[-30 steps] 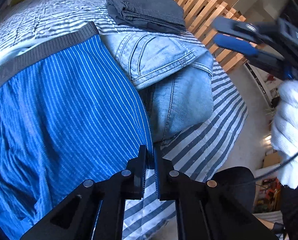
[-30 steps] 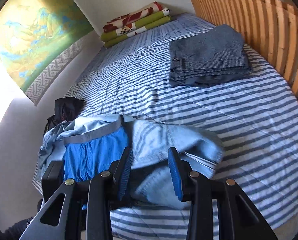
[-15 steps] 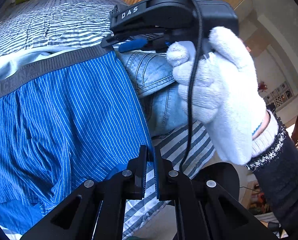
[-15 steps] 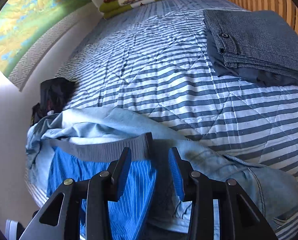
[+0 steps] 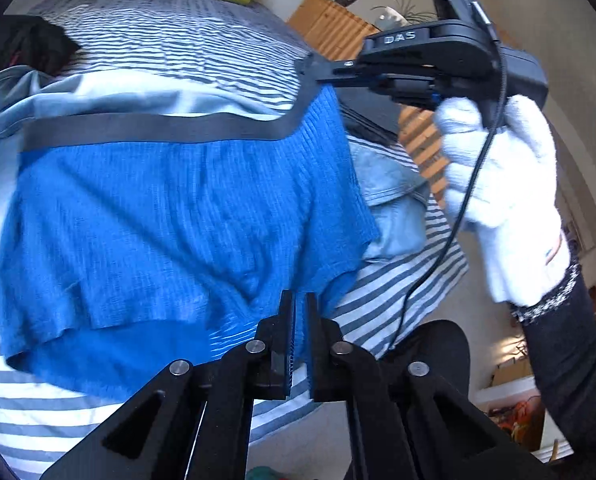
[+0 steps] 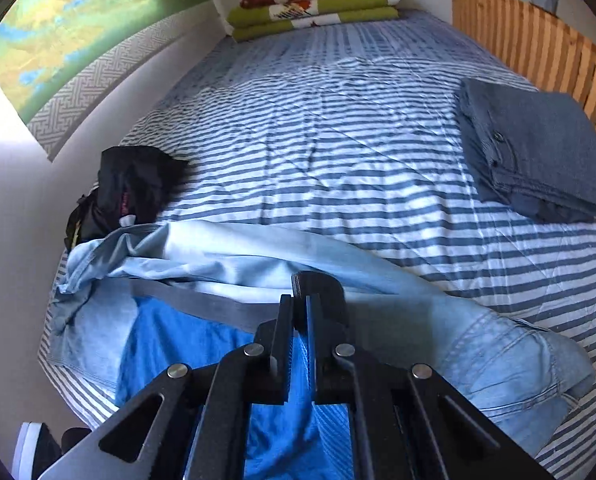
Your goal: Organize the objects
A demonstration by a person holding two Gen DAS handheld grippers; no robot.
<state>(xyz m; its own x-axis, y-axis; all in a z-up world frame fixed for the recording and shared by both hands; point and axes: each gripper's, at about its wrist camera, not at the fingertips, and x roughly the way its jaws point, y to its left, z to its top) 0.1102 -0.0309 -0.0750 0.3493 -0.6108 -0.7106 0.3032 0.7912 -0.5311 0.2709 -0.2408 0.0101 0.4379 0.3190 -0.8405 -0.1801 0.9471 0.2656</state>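
- Bedroom scene: bed with blue-and-white striped cover fills both views; slatted wooden headboard at 2 o'clock in the right wrist view, landscape wall hanging at 10 o'clock.
- Light denim jeans lie spread across the near edge of the bed, partly under the blue garment.
- Blue striped shorts with a grey waistband cover the centre of the left wrist view, lying on the jeans and the cover.
- Folded dark grey trousers sit at 3 o'clock, near the headboard, well apart from the jeans.
- Folded green, red and white blankets at 12 o'clock, far end of the bed.
- Black bag at 9 o'clock, against the wall.
- Right gripper, held by a white-gloved hand: pressed together, pinching the waistband's right-hand corner, lifted off the bed.
- Left gripper: pressed together at the shorts' lower hem, 6 o'clock; whether cloth sits between the pads, cannot tell.
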